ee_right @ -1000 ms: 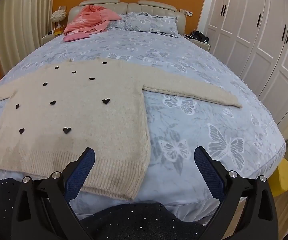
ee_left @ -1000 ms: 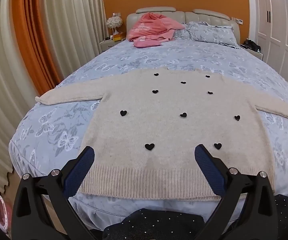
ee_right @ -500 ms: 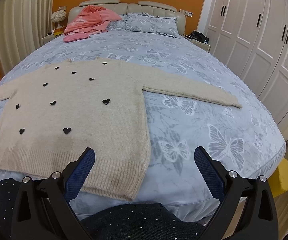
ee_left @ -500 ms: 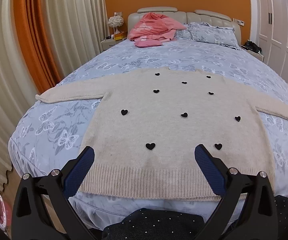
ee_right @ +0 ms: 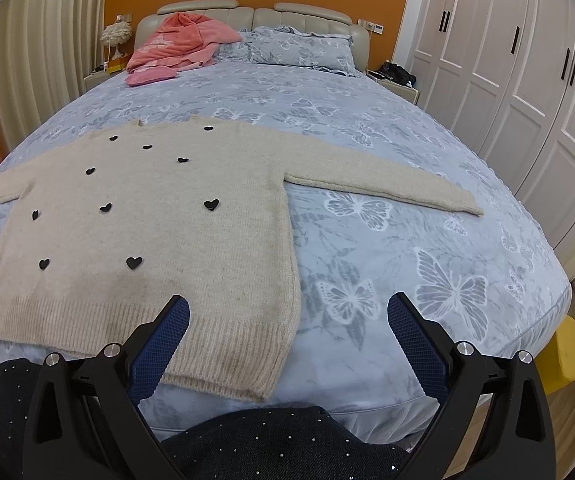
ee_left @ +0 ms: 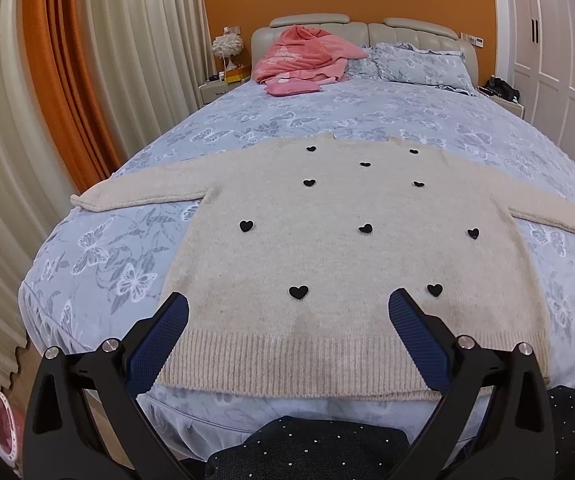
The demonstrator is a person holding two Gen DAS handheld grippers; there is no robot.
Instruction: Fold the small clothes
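Observation:
A beige knit sweater (ee_left: 347, 248) with several black hearts lies flat on the bed, front up, both sleeves stretched out sideways and its ribbed hem nearest me. My left gripper (ee_left: 287, 312) hovers open above the hem, holding nothing. My right gripper (ee_right: 287, 312) is open too, above the sweater (ee_right: 159, 220) at its lower right corner and the bare bedspread beside it. The right sleeve (ee_right: 387, 184) reaches toward the bed's right edge. A small part of the other gripper shows at the frame edge in each view.
The bed (ee_right: 427, 264) has a blue butterfly bedspread. Pink clothes (ee_left: 307, 56) and pillows (ee_left: 415, 64) sit by the headboard. Curtains (ee_left: 67, 100) hang on the left, white wardrobe doors (ee_right: 527, 80) stand on the right. A person's dark speckled garment (ee_right: 287, 444) shows at the bottom edge.
Both views have shifted only slightly; the left camera tilted a little. The sweater lies as before and both grippers stay open.

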